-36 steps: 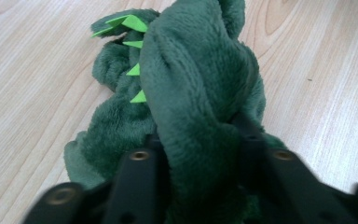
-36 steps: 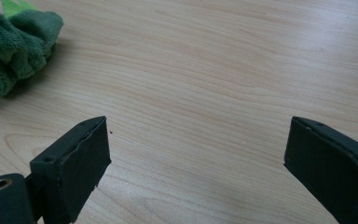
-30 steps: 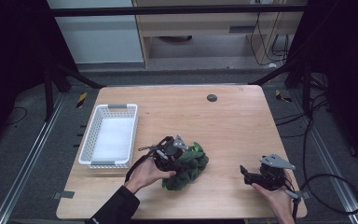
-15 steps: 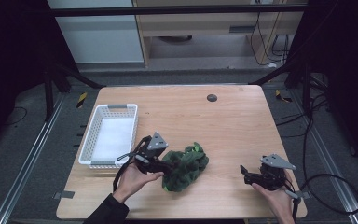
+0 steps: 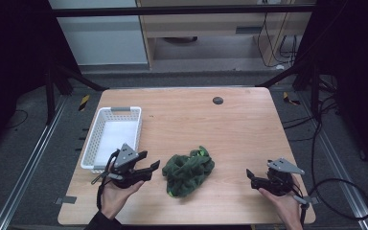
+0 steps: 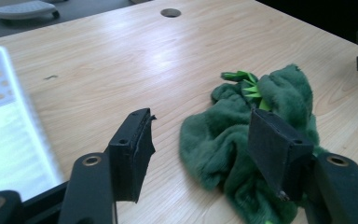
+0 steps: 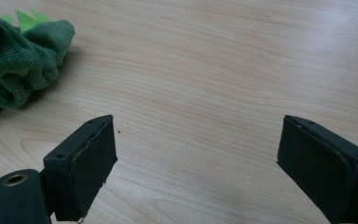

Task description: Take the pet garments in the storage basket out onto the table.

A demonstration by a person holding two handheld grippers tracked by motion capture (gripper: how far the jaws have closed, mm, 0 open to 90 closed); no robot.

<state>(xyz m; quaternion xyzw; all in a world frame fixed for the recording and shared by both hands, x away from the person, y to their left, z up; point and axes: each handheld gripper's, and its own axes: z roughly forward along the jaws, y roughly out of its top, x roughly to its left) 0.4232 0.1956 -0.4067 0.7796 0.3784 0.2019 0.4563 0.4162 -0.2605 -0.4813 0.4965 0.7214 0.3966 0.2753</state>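
A crumpled dark green plush cloth with bright green spikes lies on the wooden table near the front middle. In the left gripper view the cloth sits just ahead, partly behind one jaw. My left gripper is open, just left of the cloth, holding nothing; its jaws stand wide apart. My right gripper rests near the front right corner, open and empty, well right of the cloth. In the right gripper view the gripper frames bare wood, with the cloth at the upper left.
A white plastic basket stands at the left side of the table, close behind my left hand. A dark round hole is in the tabletop near the back. Cables trail off the right edge.
My left gripper has pulled back leftward off the cloth and stands open beside it. The cloth stays on the table. The right gripper has not moved.
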